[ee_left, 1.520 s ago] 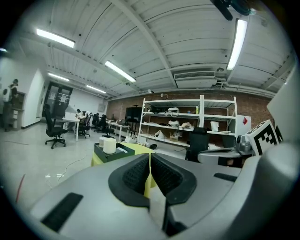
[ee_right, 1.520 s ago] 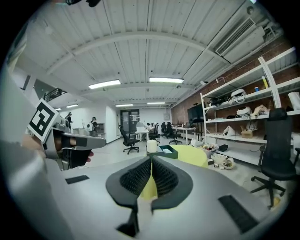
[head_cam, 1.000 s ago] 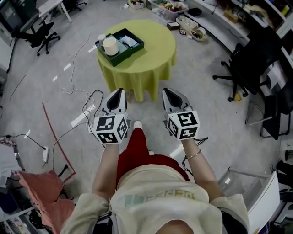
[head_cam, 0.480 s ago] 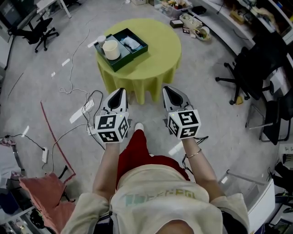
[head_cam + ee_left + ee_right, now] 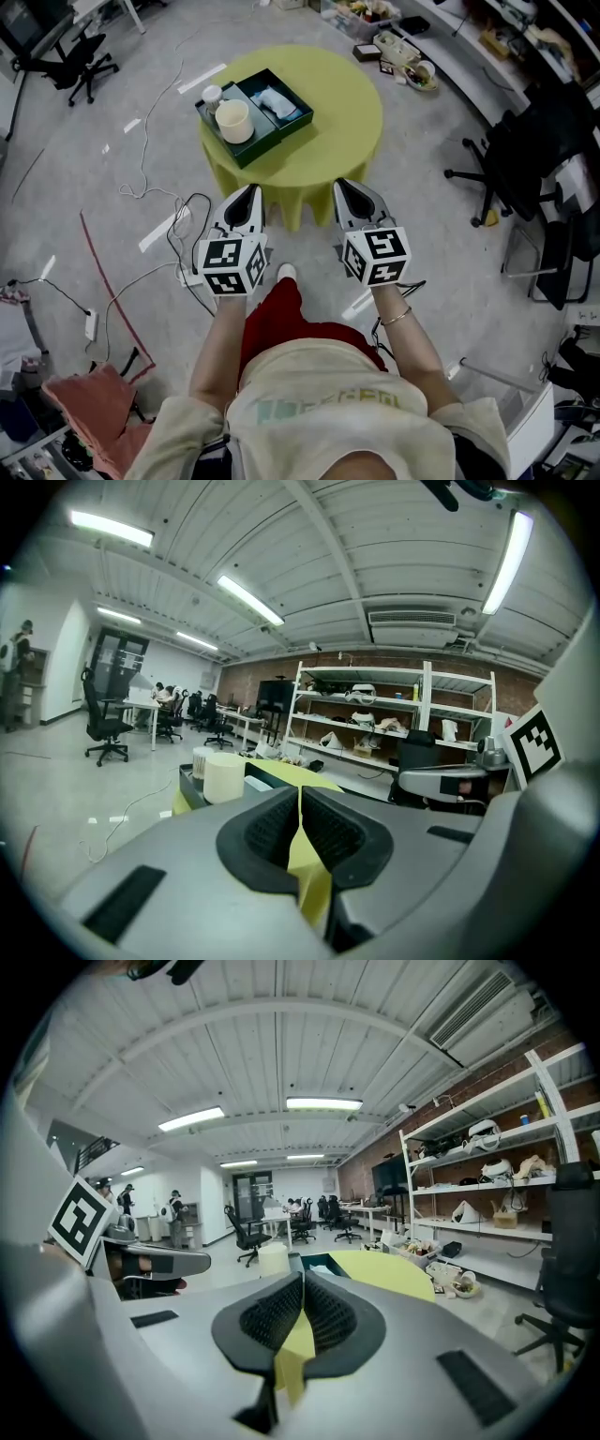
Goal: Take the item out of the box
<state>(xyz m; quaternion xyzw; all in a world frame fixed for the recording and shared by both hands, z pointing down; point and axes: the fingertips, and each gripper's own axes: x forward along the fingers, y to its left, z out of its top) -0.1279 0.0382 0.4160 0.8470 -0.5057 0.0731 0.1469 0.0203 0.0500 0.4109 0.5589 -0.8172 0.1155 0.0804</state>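
A dark green open box (image 5: 296,117) sits on the left part of a round table with a yellow-green cloth (image 5: 337,112). In the box stand a cream cylinder (image 5: 233,120) and a white packet (image 5: 278,101); a smaller white cylinder (image 5: 212,94) is at its far left corner. My left gripper (image 5: 249,190) and right gripper (image 5: 343,186) are held side by side in the air, short of the table's near edge. Both are shut with nothing between the jaws. The left gripper view shows the cream cylinder (image 5: 223,776) ahead beyond the shut left gripper (image 5: 300,803). The right gripper (image 5: 303,1288) points at the table (image 5: 389,1274).
Cables (image 5: 164,202) trail over the floor left of the table. Black office chairs stand at the far left (image 5: 89,70) and at the right (image 5: 525,150). A curved bench with clutter (image 5: 412,56) runs behind the table. A reddish cloth (image 5: 89,394) lies at the lower left.
The table and box have slid lower and to the right in the head view, so they are nearer. Both grippers have kept their pose and stayed shut.
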